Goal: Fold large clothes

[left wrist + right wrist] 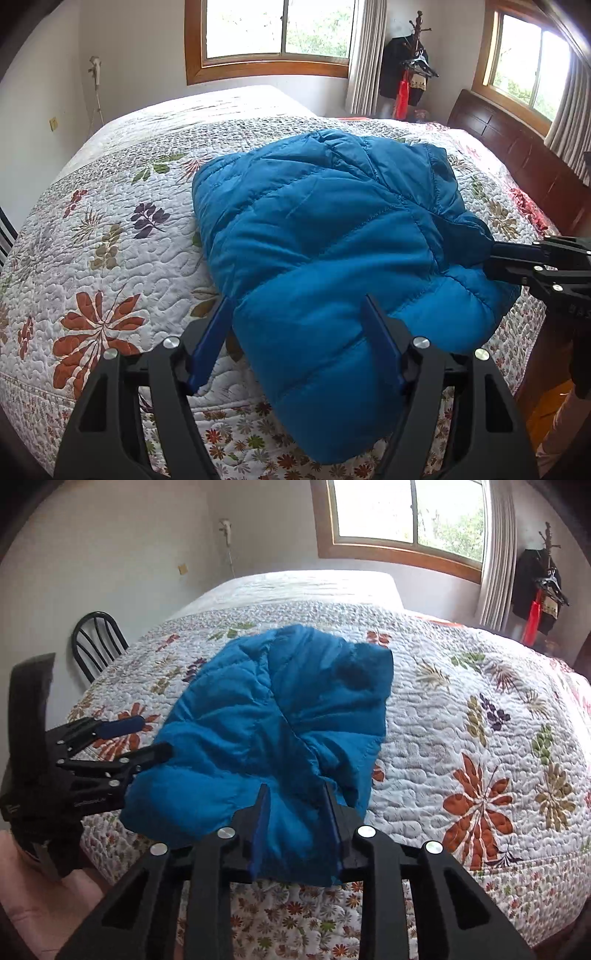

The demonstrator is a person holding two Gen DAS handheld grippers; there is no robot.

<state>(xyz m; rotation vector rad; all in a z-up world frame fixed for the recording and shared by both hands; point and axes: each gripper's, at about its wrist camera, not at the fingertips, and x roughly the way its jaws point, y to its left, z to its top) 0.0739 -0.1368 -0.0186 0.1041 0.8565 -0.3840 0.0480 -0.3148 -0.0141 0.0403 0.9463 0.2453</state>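
Note:
A blue puffer jacket [325, 229] [258, 709] lies folded into a thick bundle on the floral quilt of the bed [110, 240] [461, 720], near the front edge. My left gripper [295, 306] [147, 738] stands wide open at the jacket's near left edge. One finger is beside the fabric and the other over it, and neither pad presses on it. My right gripper [295, 795] [493, 260] is shut on the jacket's right edge, with bunched blue fabric filling the gap between its fingers.
A dark wooden headboard [517, 155] runs along the bed's right side. A coat stand [410, 74] with hanging clothes is in the far corner, beside a curtained window [277, 29]. A black chair [96, 642] stands at the bed's left. Wooden floor [546, 406] shows below the bed's edge.

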